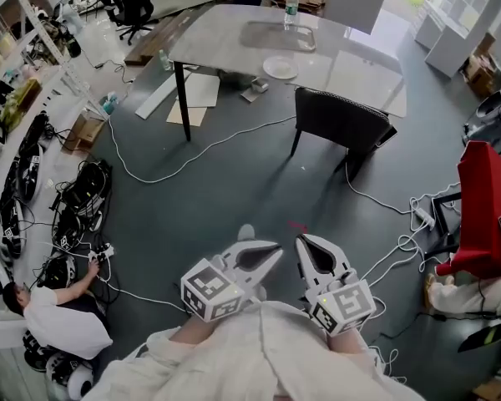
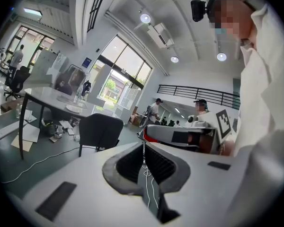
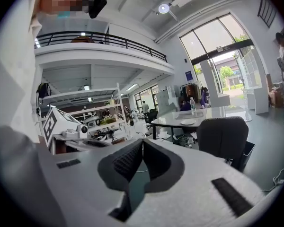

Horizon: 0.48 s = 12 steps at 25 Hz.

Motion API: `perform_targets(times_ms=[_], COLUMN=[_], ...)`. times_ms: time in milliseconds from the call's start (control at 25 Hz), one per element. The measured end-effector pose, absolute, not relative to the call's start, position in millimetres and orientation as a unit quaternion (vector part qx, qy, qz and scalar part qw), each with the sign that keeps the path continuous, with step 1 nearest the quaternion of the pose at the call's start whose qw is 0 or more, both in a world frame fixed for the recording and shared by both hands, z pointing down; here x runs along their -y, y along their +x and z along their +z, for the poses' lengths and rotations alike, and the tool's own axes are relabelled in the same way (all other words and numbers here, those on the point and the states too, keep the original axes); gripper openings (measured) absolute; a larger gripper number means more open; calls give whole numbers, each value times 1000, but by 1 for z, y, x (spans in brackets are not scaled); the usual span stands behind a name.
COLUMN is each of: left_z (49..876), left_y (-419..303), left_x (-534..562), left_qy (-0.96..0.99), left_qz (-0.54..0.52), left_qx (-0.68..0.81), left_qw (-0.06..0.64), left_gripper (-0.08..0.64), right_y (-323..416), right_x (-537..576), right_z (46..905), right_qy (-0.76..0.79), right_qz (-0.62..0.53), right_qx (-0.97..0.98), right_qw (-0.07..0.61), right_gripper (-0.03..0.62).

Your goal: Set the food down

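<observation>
Both grippers are held side by side close to the person's body, over the grey floor. My left gripper (image 1: 271, 249) (image 2: 143, 144) is shut with nothing between its jaws. So is my right gripper (image 1: 305, 242) (image 3: 142, 141), shut and empty. No food shows in either gripper. Far ahead stands a grey table (image 1: 234, 32) with a white plate (image 1: 280, 67) (image 3: 187, 122), a clear tray (image 1: 280, 36) and a water bottle (image 1: 291, 11) on it. The plate looks bare.
A black chair (image 1: 342, 124) (image 2: 100, 131) (image 3: 225, 136) stands between me and the table. Cables (image 1: 192, 153) run over the floor. Shelves with gear (image 1: 17, 140) line the left side, and a person (image 1: 58, 307) crouches there. A red object (image 1: 488, 207) is at the right.
</observation>
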<state>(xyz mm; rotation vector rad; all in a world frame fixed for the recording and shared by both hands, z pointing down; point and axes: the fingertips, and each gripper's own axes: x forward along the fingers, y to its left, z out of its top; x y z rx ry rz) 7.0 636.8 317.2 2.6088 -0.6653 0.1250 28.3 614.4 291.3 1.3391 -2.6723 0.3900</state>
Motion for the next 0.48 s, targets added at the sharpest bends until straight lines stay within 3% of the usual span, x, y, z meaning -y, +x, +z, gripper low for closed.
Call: perform_targets(times_ms=[480], left_z=[303], left_y=[-27], left_x=[-467], left_qy=[948], left_qz=[35], left_qx=[232], left_qw=[217], left_gripper=[23], right_y=[5], right_x=[-449], right_z=[275], right_qy=[470], right_qz=[108], right_qx=[874], right_qw=[63], right_gripper=[3])
